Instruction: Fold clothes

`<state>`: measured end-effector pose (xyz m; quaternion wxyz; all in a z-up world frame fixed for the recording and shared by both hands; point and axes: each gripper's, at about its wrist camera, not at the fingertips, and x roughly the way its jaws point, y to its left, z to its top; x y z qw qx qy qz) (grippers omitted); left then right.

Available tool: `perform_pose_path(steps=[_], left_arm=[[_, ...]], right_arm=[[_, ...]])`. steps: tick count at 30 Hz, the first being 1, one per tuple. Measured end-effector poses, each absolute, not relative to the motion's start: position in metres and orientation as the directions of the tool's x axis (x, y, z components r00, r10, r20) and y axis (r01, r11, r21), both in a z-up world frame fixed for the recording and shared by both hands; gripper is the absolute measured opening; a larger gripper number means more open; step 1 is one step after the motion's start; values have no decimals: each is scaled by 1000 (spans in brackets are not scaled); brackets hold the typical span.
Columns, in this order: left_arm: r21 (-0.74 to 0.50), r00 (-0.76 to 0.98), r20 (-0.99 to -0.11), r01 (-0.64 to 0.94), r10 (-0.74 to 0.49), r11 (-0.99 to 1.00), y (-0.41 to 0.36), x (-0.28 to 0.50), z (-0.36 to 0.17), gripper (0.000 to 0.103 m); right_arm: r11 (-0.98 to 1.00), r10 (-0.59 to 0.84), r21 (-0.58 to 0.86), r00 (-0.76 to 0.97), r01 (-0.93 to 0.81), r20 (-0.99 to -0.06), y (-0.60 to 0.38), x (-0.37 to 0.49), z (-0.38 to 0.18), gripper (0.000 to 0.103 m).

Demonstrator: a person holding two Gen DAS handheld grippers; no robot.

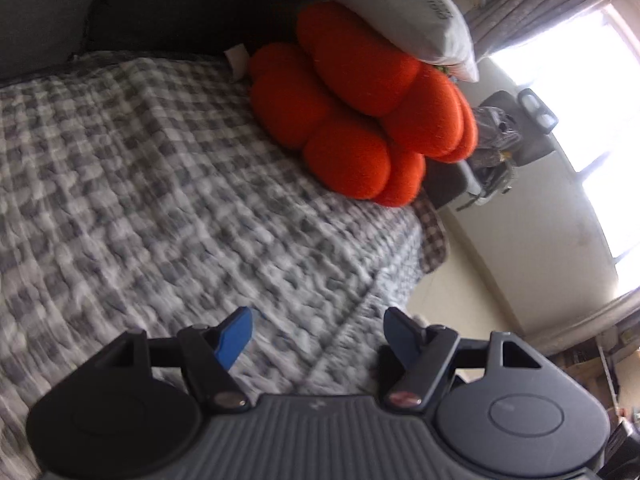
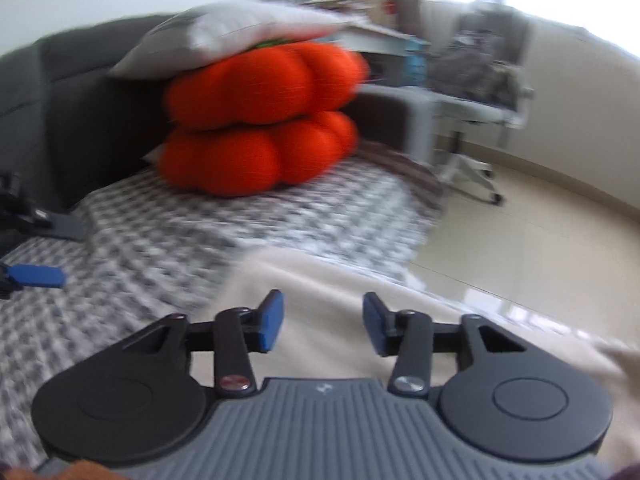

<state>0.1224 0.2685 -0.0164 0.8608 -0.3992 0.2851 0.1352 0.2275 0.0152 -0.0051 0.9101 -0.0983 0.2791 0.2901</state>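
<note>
Right gripper [image 2: 323, 322] hangs with its blue pads [image 2: 272, 320] spread well apart and nothing between them, hovering above a cream garment [image 2: 360, 280] that lies spread on the bed near its floor-side edge. That pale cloth runs under the gripper and on toward the lower right of the right wrist view, where it blurs out. Over on the other side, the left gripper [image 1: 318, 330] is just as wide, blue pads [image 1: 234, 336] parted and empty, poised over bare checked bedspread [image 1: 140, 168] with no clothing under it. In the right wrist view you can catch the left gripper's fingers [image 2: 38, 275] poking in from the left edge, well apart from the cream garment. Grey and white checks cover the whole bed, both views streaked and soft. Further back, a pile of orange cushions [image 2: 256, 120] sits on the bedspread against a dark grey headboard [image 2: 60, 120], one cushion stacked on another, and a grey pillow [image 2: 240, 34] rests on top of them. Past the bed corner there's a pale shiny floor [image 2: 540, 240], an office chair [image 2: 480, 92] with something heaped on its seat, grey curtains [image 1: 532, 8] and a very bright window [image 1: 580, 92]. Shelves behind are too blurred to read
</note>
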Motion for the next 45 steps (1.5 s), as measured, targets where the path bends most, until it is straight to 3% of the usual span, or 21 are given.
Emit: perform_pose_path(steps=[4,6,10,17,22,28,31,39,40,41,42,43,44,45], left_arm=[[-627,791,-611,-462,-28,627,282,134,-32,74],[-637,789,-612,-457,-48,620,287,139,-39,74],[-681,808,-582,-421,-93,600,288,153,-46,73],[-764,836,-490,-274,-248,585,263,180,-53,72],[-848,849,-361,-127,-385,514,244,189,-52,72],[-877,828,-222,62,-515,477,217,194,-38,77],[-904,810,-154,116,-565,413,212,195,-39,90],[-911,763,-180,108,-621,398,192,207,-58,90],[-913,761,-182,104,-622,394,190,208,-61,89],[-915,760,-184,99,-623,391,188,208,-63,81],[-913,758,-198,88,-621,399,187,210,-65,58],[-915,751,-211,73,-626,396,186,212,-68,44],[-917,744,-223,59,-630,394,186,214,-72,35],[-924,745,-216,53,-632,378,187,215,-75,33]], right_arm=[[823,329,-178,709,-539,-624,70,239,-25,56],[848,264,-208,729,-487,-632,70,244,-32,18],[908,253,-141,787,-393,-563,36,238,-21,17],[913,341,-57,831,-405,-439,2,214,-2,17],[894,417,0,833,-448,-365,-26,197,4,17],[847,527,59,824,-528,-208,-61,160,31,17],[819,553,-2,790,-574,-266,-52,160,34,17],[789,586,30,737,-614,-335,-41,169,13,17],[783,590,27,729,-621,-346,-39,170,9,17],[778,597,33,721,-628,-353,-38,170,6,17],[772,604,40,712,-634,-358,-38,169,3,17],[771,608,56,707,-634,-360,-38,171,2,17],[773,610,72,706,-631,-361,-40,172,0,17],[776,607,84,704,-625,-367,-41,174,-2,17]])
